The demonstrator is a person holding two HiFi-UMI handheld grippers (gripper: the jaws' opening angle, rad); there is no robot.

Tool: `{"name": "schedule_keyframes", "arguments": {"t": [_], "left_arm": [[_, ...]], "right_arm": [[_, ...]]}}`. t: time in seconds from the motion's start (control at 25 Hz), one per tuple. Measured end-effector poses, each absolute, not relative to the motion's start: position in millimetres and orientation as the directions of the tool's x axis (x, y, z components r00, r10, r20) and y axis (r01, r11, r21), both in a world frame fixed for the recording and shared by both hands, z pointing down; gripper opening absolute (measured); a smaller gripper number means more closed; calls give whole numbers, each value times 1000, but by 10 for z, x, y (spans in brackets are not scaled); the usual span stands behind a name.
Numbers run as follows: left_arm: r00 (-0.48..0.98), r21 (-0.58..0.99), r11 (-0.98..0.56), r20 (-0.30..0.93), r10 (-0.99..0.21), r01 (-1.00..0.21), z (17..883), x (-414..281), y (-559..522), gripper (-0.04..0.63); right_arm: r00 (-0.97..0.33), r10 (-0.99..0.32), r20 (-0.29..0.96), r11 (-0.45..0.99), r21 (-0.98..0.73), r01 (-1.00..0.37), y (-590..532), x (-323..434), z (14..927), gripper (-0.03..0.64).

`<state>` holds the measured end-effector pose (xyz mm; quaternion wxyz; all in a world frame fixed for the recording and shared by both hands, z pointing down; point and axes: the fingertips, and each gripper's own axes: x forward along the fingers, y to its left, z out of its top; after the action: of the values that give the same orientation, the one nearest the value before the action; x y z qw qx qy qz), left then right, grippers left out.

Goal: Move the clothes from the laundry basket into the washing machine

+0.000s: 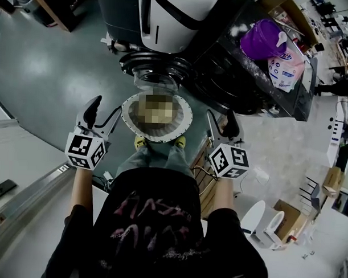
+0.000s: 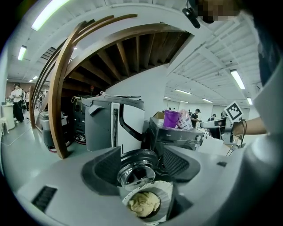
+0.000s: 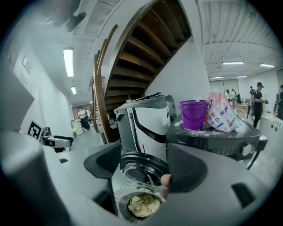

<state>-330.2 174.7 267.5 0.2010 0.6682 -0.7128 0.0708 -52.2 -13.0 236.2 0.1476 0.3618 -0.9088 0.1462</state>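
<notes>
Head view: the laundry basket (image 1: 185,109) stands on the floor at the person's feet. The left tool (image 1: 104,117) hangs just left of it and the right tool (image 1: 221,124) just right, both spread and gripping nothing. Beyond the basket is the washing machine (image 1: 250,81), its door (image 1: 156,79) open.

Left gripper view: its jaws stand apart, and beige clothes (image 2: 144,204) lie in the basket.

Right gripper view: its jaws stand apart, and the clothes lie in the basket below the door.

Cream clothes (image 2: 143,204) in white laundry basket (image 1: 186,116).
Black washing machine (image 3: 208,141), purple bucket (image 1: 263,39), pink-and-white bag (image 1: 286,68), grey-green floor (image 1: 45,62).
</notes>
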Motion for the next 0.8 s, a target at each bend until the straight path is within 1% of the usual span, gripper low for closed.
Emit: {"name": "schedule_keyframes", "arguments": {"t": [0.36, 0.56, 0.8], "left_arm": [[-87, 130, 160, 442, -893, -979, 2784, -3106, 1606, 299], [-66, 23, 91, 518, -853, -996, 2914, -2910, 1495, 299], [-6, -28, -12, 576, -817, -1000, 3036, -2770, 1374, 301]], "right_arm": [[-760, -495, 421, 777, -177, -604, -458, -537, 2617, 330], [-793, -400, 460, 840, -163, -518, -551, -564, 2786, 330], [-807, -296, 511, 903, -125, -411, -518, -629, 2992, 330]]}}
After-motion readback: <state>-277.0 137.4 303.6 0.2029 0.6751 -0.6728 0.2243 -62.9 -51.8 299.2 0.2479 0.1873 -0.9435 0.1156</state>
